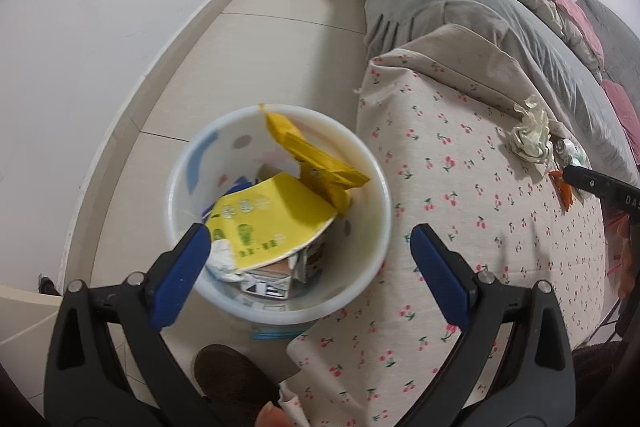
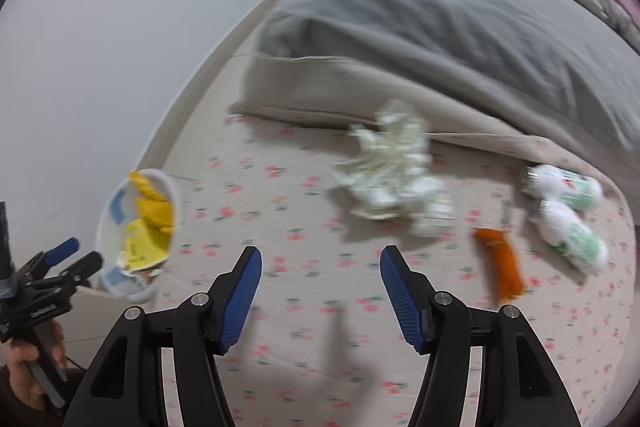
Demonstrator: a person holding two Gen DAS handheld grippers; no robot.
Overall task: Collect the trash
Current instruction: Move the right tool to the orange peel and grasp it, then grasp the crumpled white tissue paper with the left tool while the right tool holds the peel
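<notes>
A white bin (image 1: 372,203) crammed with yellow packaging (image 1: 272,219) is seen beside the bed, on which crumpled paper (image 2: 394,171), an orange wrapper (image 2: 502,265) and two white bottles (image 2: 568,211) are left lying.

Round white plastic bin (image 1: 280,219) on the tiled floor (image 1: 256,39) at nine o'clock of the cherry-print bed sheet (image 2: 304,227), flattened yellow cardboard cartons (image 1: 288,195) inside it, crumpled white tissue wad (image 2: 392,171) on the sheet, small orange wrapper (image 2: 500,267) at four o'clock of the wad, two white plastic bottles (image 2: 568,211) at three o'clock, folded grey quilt (image 2: 440,19) behind at twelve.

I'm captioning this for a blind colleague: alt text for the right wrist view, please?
An open gripper hangs empty over a cherry-print sheet strewn with crumpled paper, an orange wrapper and two small bottles; a white bin sits left.
</notes>
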